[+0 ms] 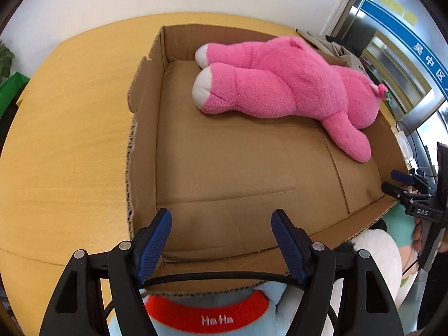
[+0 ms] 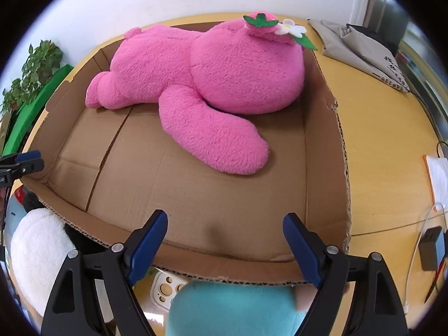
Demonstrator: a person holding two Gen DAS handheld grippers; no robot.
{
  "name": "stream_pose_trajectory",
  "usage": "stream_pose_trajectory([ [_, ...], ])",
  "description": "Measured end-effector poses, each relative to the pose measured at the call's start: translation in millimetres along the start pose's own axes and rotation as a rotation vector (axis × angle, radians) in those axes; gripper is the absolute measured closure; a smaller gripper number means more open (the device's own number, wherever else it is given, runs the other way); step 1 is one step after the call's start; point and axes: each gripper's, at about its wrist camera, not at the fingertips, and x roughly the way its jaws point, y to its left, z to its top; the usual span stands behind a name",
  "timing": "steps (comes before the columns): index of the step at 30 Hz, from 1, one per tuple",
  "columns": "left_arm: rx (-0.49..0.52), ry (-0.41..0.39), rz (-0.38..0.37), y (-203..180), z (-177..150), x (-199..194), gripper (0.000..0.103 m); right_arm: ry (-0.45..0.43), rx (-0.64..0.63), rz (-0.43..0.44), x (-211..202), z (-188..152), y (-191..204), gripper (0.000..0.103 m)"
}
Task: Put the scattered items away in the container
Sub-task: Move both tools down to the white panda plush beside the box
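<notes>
Pink plush bear lies along the far wall of the cardboard box, leaving the near floor free; both the left gripper and right gripper hang apart, empty, over the near edge above the remaining toys.

The container ahead of both tools is matt brown corrugated cardboard, its cut edges ragged and fluted, its floor creased. Inside it, beyond the tips, the pink plush toy is fuzzy, nubbly fleece with white pile feet and flat felt leaves and flower on its head. The left gripper and right gripper have smooth black plastic arms, ribbed blue pads and shiny metal rivets. The table beside the box looks like smooth, satin light wood
</notes>
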Motion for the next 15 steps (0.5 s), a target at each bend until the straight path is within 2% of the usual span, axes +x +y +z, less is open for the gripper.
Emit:
stream_pose_trajectory([
  [4, -0.019, -0.135, -0.009, 5.4, 0.9, -52.7, 0.025, -0.016, 0.000, 0.004, -4.5, 1.9, -2.3, 0.018],
  [6, 0.003, -0.214, 0.034, 10.6, -4.0, -90.5, 0.025, -0.043, 0.009, 0.009, -11.9, 1.7, -4.8, 0.018],
  [8, 0.011, -0.254, 0.091, 19.1, -7.1, -118.7, 0.017, -0.094, 0.060, 0.022, -28.5, -1.6, -11.0, 0.018],
  [10, 0.012, -0.258, 0.138, 26.0, -8.9, -131.6, 0.013, -0.123, 0.068, 0.049, -41.9, -4.7, -12.9, 0.018],
  [12, 0.040, -0.230, 0.163, 28.0, -9.5, -126.2, 0.013, -0.120, 0.068, 0.057, -47.4, -7.1, -11.6, 0.018],
  [15, 0.101, -0.142, 0.122, 15.0, -9.2, -89.2, 0.013, -0.091, 0.058, 0.035, -41.9, -7.9, -1.4, 0.018],
])
